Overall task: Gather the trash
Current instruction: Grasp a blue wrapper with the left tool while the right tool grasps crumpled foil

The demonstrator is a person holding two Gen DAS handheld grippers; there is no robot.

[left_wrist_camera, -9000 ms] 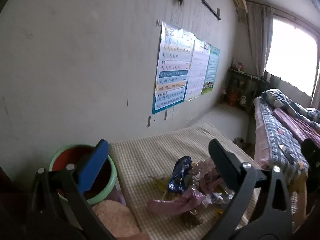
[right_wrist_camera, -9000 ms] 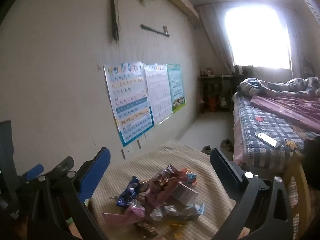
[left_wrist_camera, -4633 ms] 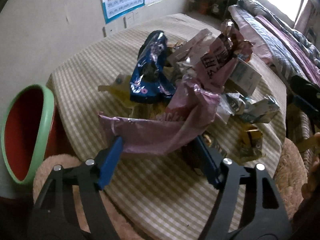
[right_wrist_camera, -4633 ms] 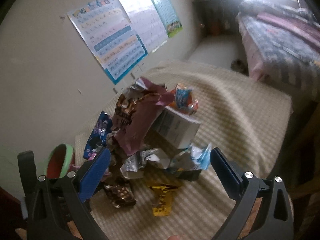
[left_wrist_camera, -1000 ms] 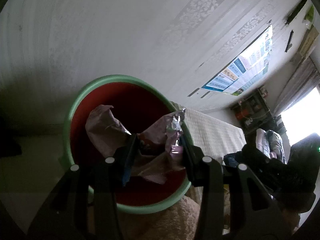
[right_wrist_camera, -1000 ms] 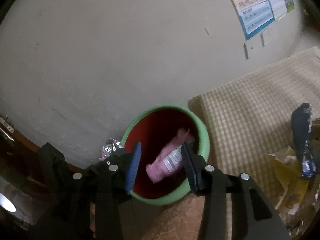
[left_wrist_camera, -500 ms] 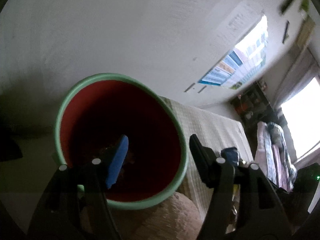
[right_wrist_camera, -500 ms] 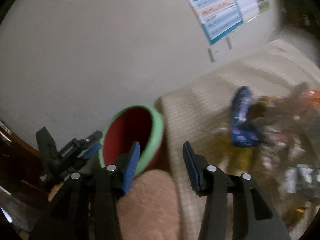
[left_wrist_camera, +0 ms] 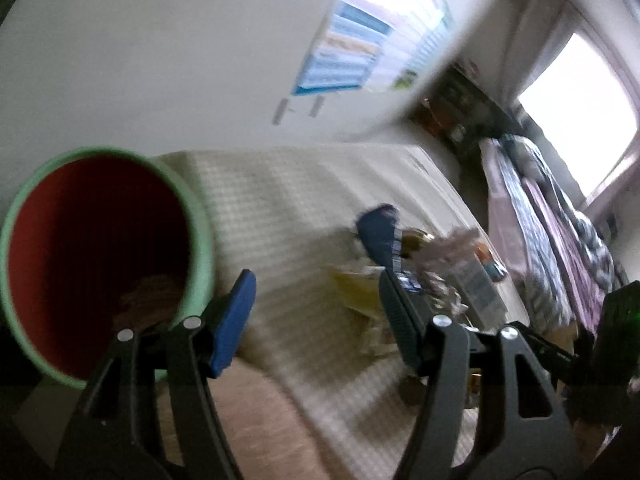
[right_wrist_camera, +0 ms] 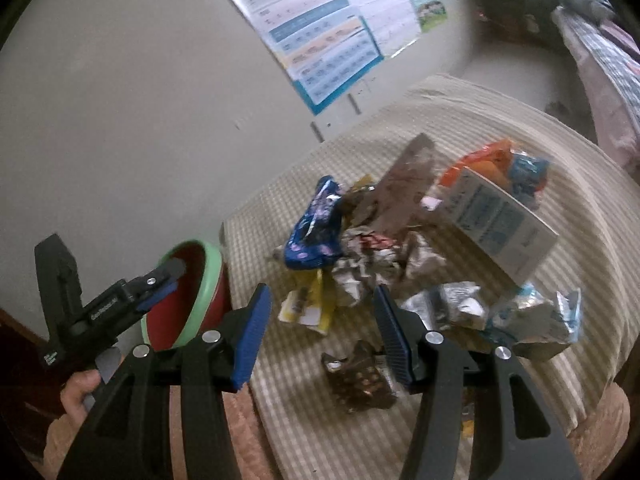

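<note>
Both grippers, left and right, part-open, jaws just opened, empty. Wrapper pile dead ahead of right; bin beside left.

Wall charts take up the pale wall around 12 o'clock in the right wrist view — blue-bordered, rows of tiny print I can't read. A checked beige tablecloth covers the table. Over at 2 o'clock there's a bed with striped bedding, plus a bright window — totally blown out.
</note>
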